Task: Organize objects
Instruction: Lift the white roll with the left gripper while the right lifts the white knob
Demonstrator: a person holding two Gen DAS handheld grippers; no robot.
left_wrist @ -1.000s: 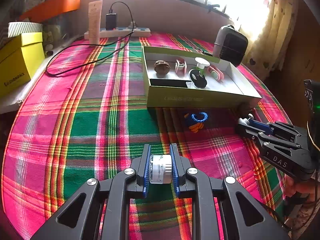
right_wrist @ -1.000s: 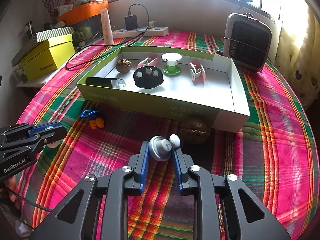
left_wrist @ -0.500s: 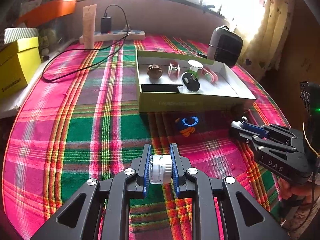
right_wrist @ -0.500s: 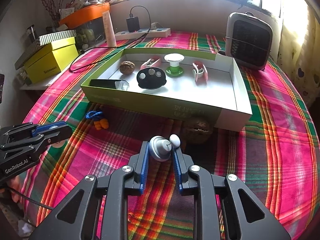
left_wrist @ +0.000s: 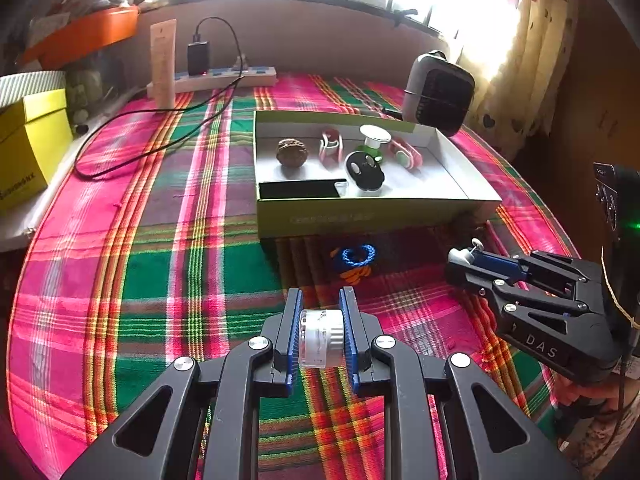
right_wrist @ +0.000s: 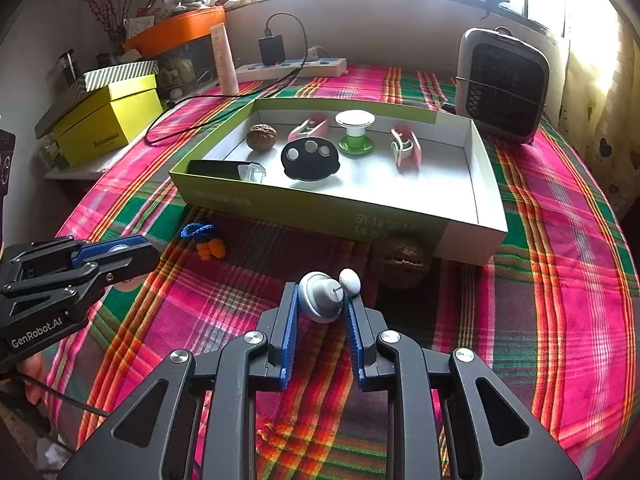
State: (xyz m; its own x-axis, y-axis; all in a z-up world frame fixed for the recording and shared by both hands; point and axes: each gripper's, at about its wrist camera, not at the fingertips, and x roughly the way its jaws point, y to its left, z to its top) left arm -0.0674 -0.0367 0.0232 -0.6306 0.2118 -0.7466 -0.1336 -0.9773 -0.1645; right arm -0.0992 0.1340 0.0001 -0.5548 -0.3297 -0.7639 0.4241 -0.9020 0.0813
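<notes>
Grippers raised back off the cloth (left_wrist: 168, 280) since a second ago, left (left_wrist: 320, 334) clamped on roll (left_wrist: 321, 338), right (right_wrist: 322, 312) pinching knob (right_wrist: 320, 295), both short of box (right_wrist: 328, 210), likely next stop.

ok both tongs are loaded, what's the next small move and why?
Probably carry the right tongs, shut on the grey knob piece, forward over the near wall of the green box and release on its bare floor at right. The left tongs hold a white roll farther from the box, so they can follow.
</notes>
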